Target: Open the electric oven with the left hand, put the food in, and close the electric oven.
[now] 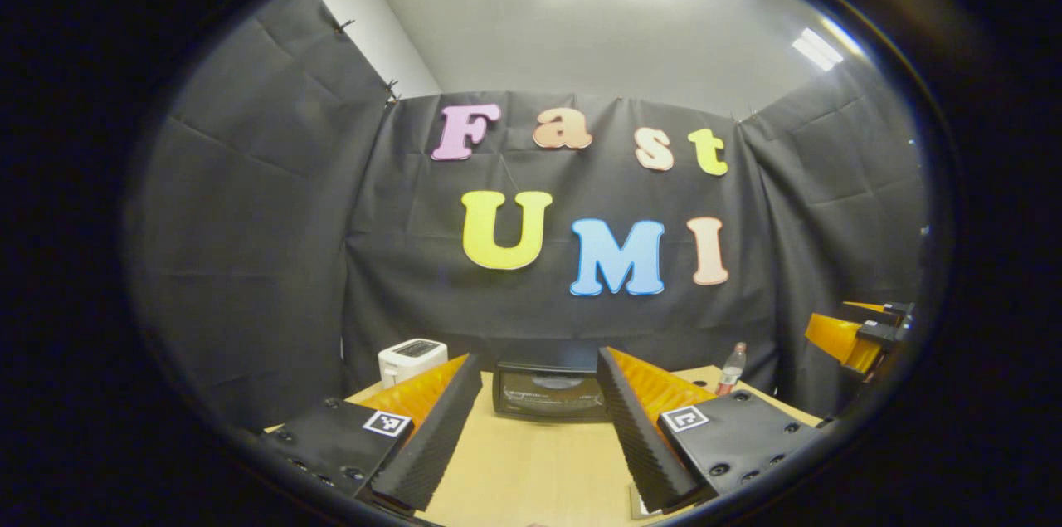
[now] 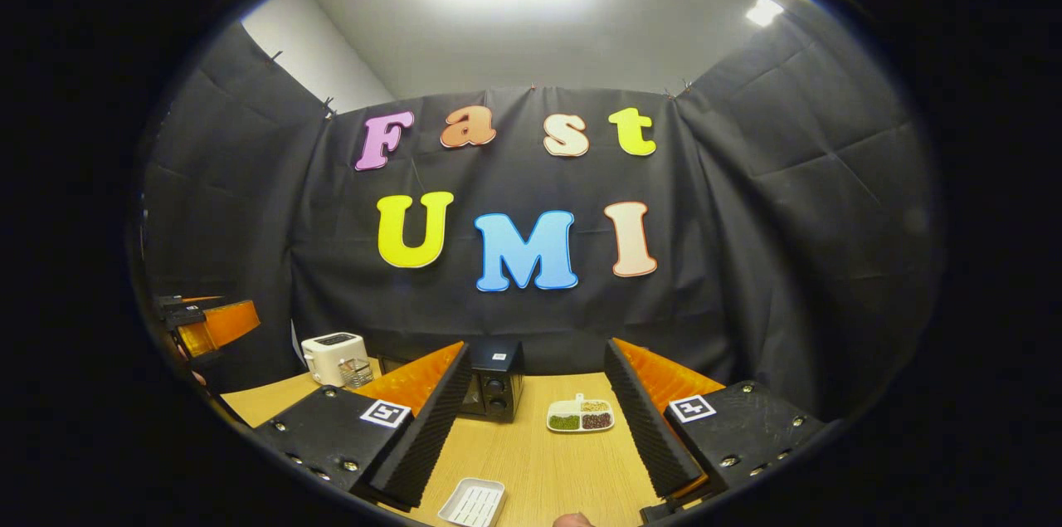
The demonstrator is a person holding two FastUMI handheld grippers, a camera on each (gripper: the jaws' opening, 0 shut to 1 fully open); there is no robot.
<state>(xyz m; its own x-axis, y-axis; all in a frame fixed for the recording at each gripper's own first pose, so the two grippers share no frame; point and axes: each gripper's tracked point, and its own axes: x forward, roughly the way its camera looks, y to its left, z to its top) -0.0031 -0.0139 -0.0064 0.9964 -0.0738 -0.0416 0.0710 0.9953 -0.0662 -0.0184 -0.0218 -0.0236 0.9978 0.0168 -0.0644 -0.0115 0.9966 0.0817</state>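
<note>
Left claw [image 1: 539,436]: fingers spread wide, nothing between them, held above the wooden table [image 1: 539,469]. Seen also at the left edge of the right gripper view [image 2: 199,328], where its state cannot be told.

Right claw [image 2: 539,436]: fingers spread wide, holding nothing, above the same table [image 2: 548,461]. Seen also at the right edge of the left gripper view [image 1: 859,336].

Electric oven [image 1: 549,387]: black, door closed, glass front facing the left claw; stands at the far side of the table against the black cloth wall, framed between the left claw's fingers. In the right gripper view [image 2: 494,390] its knob panel shows just beside the left finger.

Food dish [image 2: 581,416]: white, divided into compartments holding green, brown and pale contents; sits on the table to the right of the oven, between the right claw's fingers, apart from both.

White ridged tray [image 2: 473,502]: on the near table edge, below the right claw.

Toaster [image 1: 412,359]: white, on the table to the left of the oven; a small clear glass [image 2: 355,373] stands just beside it.

Bottle [image 1: 732,368]: clear with red cap, upright, to the right of the oven near the wall.
</note>
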